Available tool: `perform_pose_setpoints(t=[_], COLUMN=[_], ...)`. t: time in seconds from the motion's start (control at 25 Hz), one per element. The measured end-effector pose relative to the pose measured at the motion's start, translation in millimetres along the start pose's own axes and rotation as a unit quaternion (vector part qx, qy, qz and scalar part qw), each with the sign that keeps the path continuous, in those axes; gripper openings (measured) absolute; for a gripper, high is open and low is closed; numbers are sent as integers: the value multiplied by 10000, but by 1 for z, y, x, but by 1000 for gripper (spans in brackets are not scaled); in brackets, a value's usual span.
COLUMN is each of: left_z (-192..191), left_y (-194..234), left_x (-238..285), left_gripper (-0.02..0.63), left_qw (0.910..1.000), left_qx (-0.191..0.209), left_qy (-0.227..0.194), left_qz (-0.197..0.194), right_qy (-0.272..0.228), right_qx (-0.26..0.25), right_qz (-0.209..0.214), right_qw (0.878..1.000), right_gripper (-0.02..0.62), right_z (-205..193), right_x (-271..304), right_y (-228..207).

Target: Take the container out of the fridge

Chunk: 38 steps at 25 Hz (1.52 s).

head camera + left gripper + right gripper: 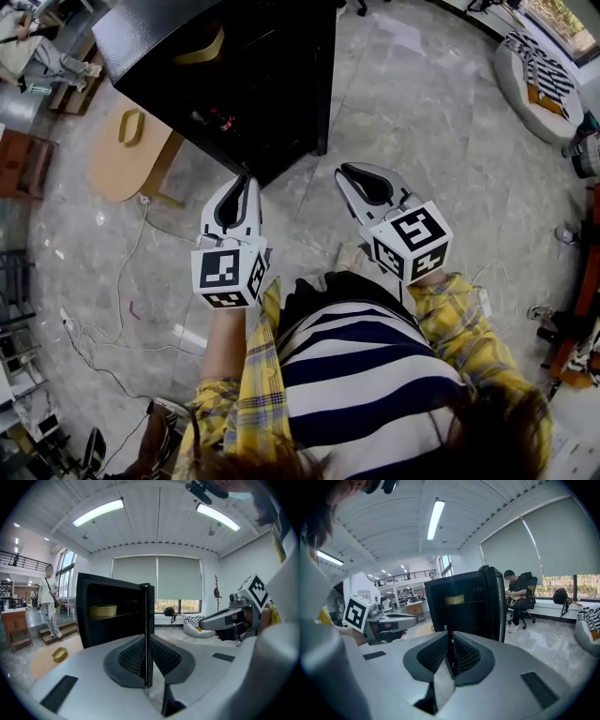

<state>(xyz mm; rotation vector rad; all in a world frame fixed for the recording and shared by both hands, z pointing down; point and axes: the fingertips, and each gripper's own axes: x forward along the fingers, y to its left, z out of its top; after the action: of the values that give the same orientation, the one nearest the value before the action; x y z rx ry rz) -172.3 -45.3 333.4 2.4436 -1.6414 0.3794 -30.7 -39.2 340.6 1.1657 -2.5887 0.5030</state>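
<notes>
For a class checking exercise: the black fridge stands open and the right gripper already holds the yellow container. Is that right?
Not quite. The right gripper holds nothing: its jaws are together and empty, and the yellow container sits on a shelf inside the open black fridge, as the right gripper view shows.

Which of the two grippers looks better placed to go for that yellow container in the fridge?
Probably left. The left gripper sits close to the fridge front, on the side where the yellow container stands. The right gripper is out by the fridge's right corner, farther away. Both are shut.
</notes>
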Motion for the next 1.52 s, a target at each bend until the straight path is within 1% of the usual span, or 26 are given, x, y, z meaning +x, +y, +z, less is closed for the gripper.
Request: perform_pose_setpoints(t=[0.12, 0.36, 0.48, 0.6, 0.72, 0.88, 1.04, 1.32, 1.52], left_z=[9, 22, 29, 32, 33, 39, 41, 58, 75], left_y=[-4, -7, -10, -9, -2, 10, 28, 56, 71], left_x=[18, 46, 54, 62, 70, 80, 95, 127, 148], left_gripper=[31, 35, 83, 88, 109, 117, 117, 118, 118], left_qw=[9997, 9940, 9906, 9868, 9820, 9777, 9771, 9727, 9670], left_qx=[238, 1029, 1295, 1535, 1772, 1938, 1943, 2145, 2375], left_qy=[15, 114, 158, 254, 393, 502, 566, 488, 381], left_qz=[87, 350, 402, 452, 526, 626, 661, 740, 844], right_qy=[21, 73, 43, 27, 41, 38, 20, 7, 36], right_qx=[18, 51, 14, 31, 109, 85, 23, 70, 7], right_qz=[57, 232, 330, 379, 433, 467, 446, 449, 500], right_qw=[10000, 9997, 9994, 9993, 9990, 9989, 9990, 9990, 9987], right_gripper=[32, 32, 34, 32, 32, 32, 32, 32, 32], right_z=[1, -1, 0, 0, 0, 4, 10, 17, 17], right_x=[3, 11, 12, 17, 23, 30, 42, 67, 83], right_y=[-18, -40, -46, -52, -56, -58, -61, -61, -63])
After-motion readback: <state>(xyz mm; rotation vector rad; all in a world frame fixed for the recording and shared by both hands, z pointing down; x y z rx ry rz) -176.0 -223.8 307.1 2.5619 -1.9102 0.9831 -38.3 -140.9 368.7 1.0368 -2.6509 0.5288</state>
